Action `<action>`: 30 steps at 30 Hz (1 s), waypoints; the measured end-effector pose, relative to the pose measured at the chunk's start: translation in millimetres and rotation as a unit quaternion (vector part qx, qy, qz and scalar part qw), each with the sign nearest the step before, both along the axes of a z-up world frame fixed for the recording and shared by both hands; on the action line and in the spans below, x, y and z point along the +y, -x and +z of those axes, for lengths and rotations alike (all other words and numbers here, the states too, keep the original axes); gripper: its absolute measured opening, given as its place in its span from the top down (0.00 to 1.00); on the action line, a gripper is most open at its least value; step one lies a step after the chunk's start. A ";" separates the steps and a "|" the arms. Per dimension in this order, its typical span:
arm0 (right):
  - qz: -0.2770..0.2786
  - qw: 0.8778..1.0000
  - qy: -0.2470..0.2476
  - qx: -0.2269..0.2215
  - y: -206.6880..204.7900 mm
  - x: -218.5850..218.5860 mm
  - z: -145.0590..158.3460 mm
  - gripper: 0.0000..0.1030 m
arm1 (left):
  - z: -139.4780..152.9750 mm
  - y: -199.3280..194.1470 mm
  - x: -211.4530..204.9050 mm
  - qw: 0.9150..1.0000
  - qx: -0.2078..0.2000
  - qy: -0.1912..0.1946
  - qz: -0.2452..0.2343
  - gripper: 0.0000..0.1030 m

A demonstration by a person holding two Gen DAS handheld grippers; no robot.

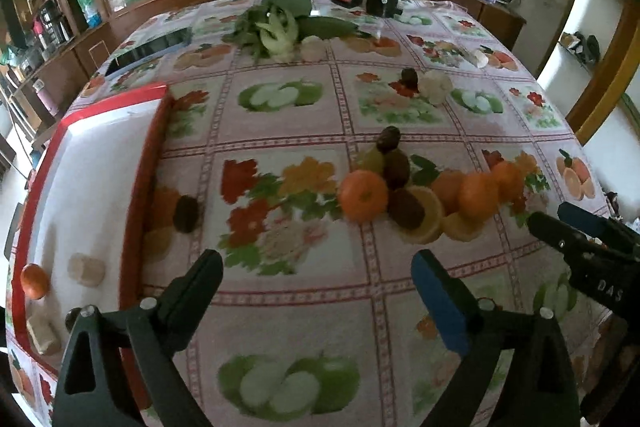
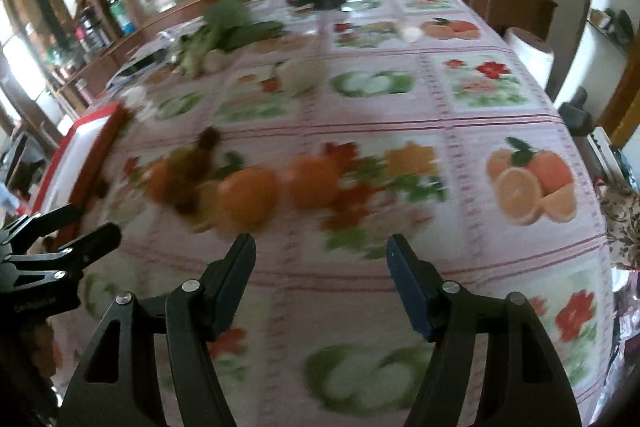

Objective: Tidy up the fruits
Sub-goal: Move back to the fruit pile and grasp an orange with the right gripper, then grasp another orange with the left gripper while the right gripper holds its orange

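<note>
Looking along the left gripper (image 1: 316, 275), the left wrist view is sharp: its jaws stand wide apart with nothing between them, above bare patterned tablecloth (image 1: 280, 115). To the left of this claw lies a red-rimmed white tray (image 1: 100, 163). The tray holds one mandarin (image 1: 35, 281) at its near left corner, two pale cylindrical pieces (image 1: 86, 269) beside it, and a small dark fruit, partly hidden behind the left finger.

Ahead of the claw and a little right sits the fruit pile (image 1: 420, 187): three oranges can be counted there, three dark brown fruits, and one yellow-green fruit at the back. One more dark fruit (image 1: 188, 213) lies just outside the tray's rim. Farther off are a cauliflower floret (image 1: 436, 85) and leafy greens (image 1: 276, 23).

The right wrist view is blurred; the tray's contents are not visible there. The right gripper (image 2: 320, 257) has its jaws parted and empty. Two oranges (image 2: 248, 197) show just ahead of its left finger, the rest of the pile smeared. Each view catches the other claw at its edge.
</note>
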State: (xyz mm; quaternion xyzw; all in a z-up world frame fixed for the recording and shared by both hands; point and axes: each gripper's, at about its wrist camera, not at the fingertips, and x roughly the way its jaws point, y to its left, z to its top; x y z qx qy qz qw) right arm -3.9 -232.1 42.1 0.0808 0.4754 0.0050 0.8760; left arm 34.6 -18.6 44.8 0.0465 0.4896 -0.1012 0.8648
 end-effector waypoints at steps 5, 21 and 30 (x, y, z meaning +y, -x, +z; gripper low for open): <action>0.012 1.000 -0.003 0.007 -15.4 -16.5 -8.2 0.34 | -0.3 -3.9 -7.2 1.000 0.002 0.009 0.001 0.06; 0.126 0.992 0.023 -0.006 -44.3 14.3 -18.2 0.65 | -6.6 -33.4 -7.9 0.999 0.001 0.034 0.024 0.06; 0.117 0.993 0.008 -0.007 -43.8 11.2 -18.0 0.64 | -30.9 -50.0 2.1 0.994 0.036 0.080 0.063 0.07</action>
